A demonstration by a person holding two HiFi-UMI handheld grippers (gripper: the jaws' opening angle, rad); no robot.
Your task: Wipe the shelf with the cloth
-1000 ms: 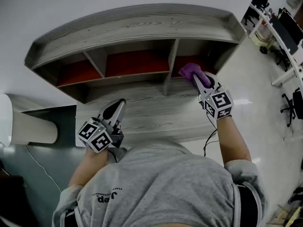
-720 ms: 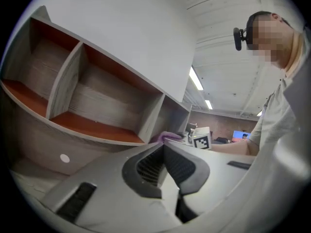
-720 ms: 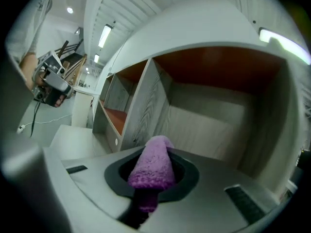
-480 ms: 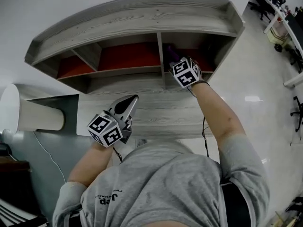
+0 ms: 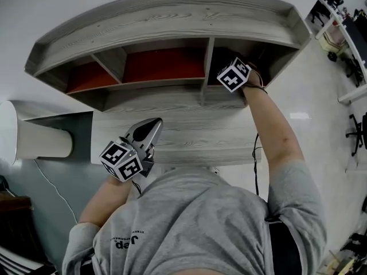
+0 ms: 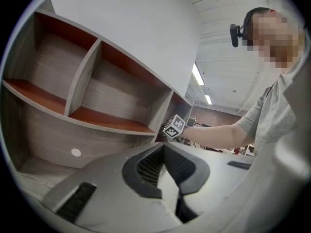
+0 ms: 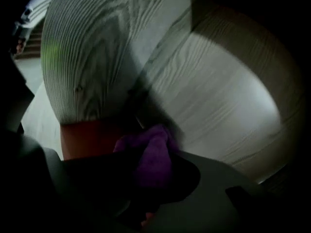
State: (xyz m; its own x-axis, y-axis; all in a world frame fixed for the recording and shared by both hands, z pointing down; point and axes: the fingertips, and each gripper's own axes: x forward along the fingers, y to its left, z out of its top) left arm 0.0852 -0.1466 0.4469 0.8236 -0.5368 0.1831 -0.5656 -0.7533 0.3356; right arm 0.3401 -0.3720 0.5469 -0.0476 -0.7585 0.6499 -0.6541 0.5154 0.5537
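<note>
- The right gripper [image 7: 150, 183] is inside the shelf's [image 5: 172, 22] right-hand bay [image 5: 265, 55], with its jaws clamped on a bunched purple cloth [image 7: 155, 147]. The cloth sits low in the bay's back corner, where the red floor [image 7: 85, 140] meets the grey wood walls. It looks pressed against them, but actual contact cannot be confirmed.
- Only a wad of cloth sticks out past the jaws. If it drags hard into that corner it could snag and pull free, or the bare jaw tips could scrape the red floor.
- The bay is dark, and in the head view the marker cube [image 5: 235, 75] hides the cloth, so patches of the bay could easily be missed.
- The arm is stretched well out to reach the bay. A sideways sweep could knock the gripper against the divider [image 5: 207, 62] at the bay's left.
- The left gripper [image 5: 148, 132] hangs in front of the shelf below its left bays, with its jaws together on nothing. It looks idle, and a careless lift could bump it against the wood panel [image 5: 183, 133] under the bays.
- The shelf is pale grey wood grain with three bays, each floored in red, and its top board curves. The other two bays hold nothing.
- A white wall rises behind the shelf. To the shelf's right are a glossy pale floor and, further off, desks [image 5: 344, 33] with chairs. A white rounded object [image 5: 34, 145] lies to the shelf's left.
</note>
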